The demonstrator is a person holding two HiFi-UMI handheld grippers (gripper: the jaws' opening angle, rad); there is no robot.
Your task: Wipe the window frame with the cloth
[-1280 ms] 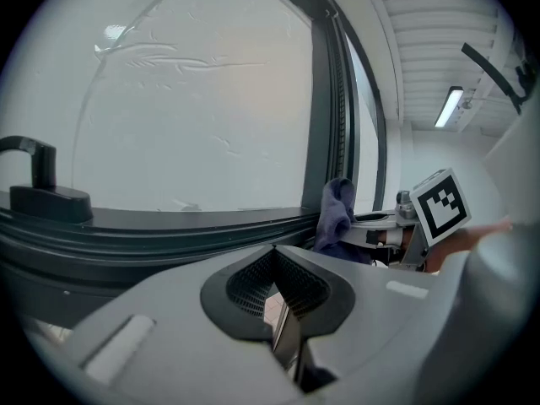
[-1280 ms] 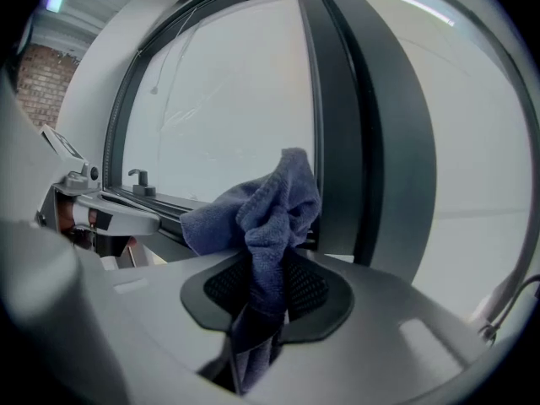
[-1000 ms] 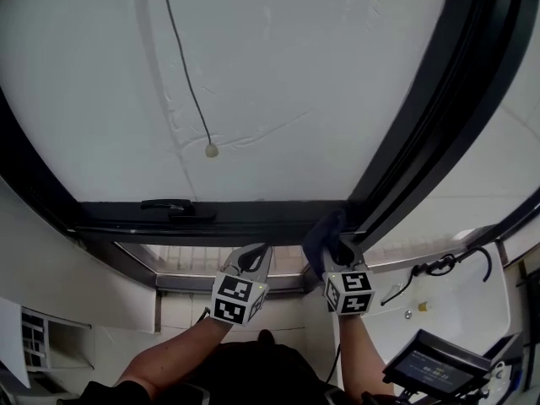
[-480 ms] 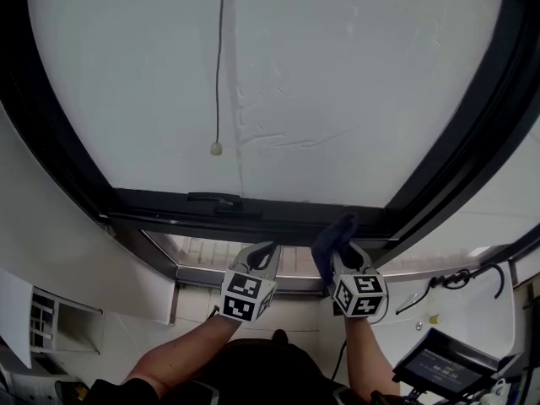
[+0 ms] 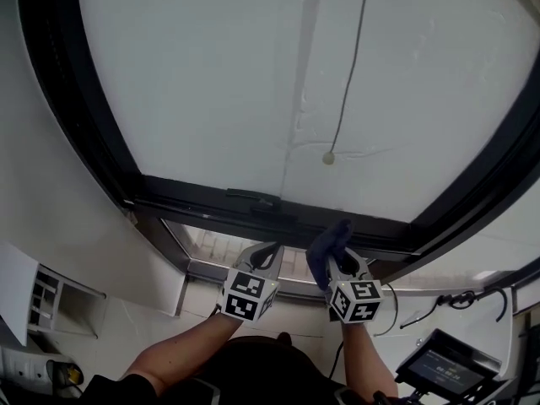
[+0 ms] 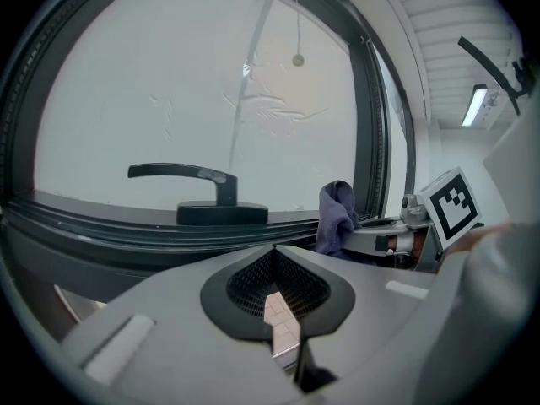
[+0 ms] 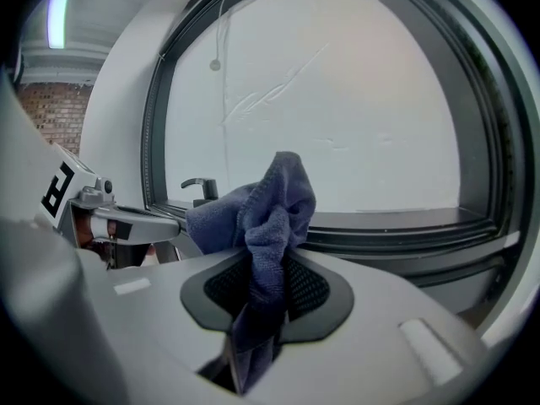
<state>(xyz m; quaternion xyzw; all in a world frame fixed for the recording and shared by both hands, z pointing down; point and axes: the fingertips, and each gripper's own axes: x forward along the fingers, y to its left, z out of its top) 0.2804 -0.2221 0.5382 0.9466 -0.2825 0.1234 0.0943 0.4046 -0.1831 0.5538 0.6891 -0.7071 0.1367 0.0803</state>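
A dark window frame (image 5: 219, 212) runs across the head view under a pale pane. A black handle (image 5: 253, 198) lies on its bottom rail; the left gripper view shows this handle (image 6: 202, 194) straight ahead. My right gripper (image 5: 336, 260) is shut on a blue-grey cloth (image 5: 325, 245), bunched above its jaws just below the bottom rail. The cloth (image 7: 268, 226) fills the middle of the right gripper view. My left gripper (image 5: 263, 258) is shut with nothing in it, a little left of the right one and below the rail.
A thin cord with a small knob (image 5: 328, 158) hangs in front of the pane. A vertical frame bar (image 5: 472, 184) slants up at the right. A device with a screen (image 5: 443, 363) sits at the lower right, and a white ledge (image 5: 51, 302) at the lower left.
The view has swung left, so the cord and handle now sit further right in the picture. Both grippers stay side by side under the bottom rail, the right still holding the cloth.
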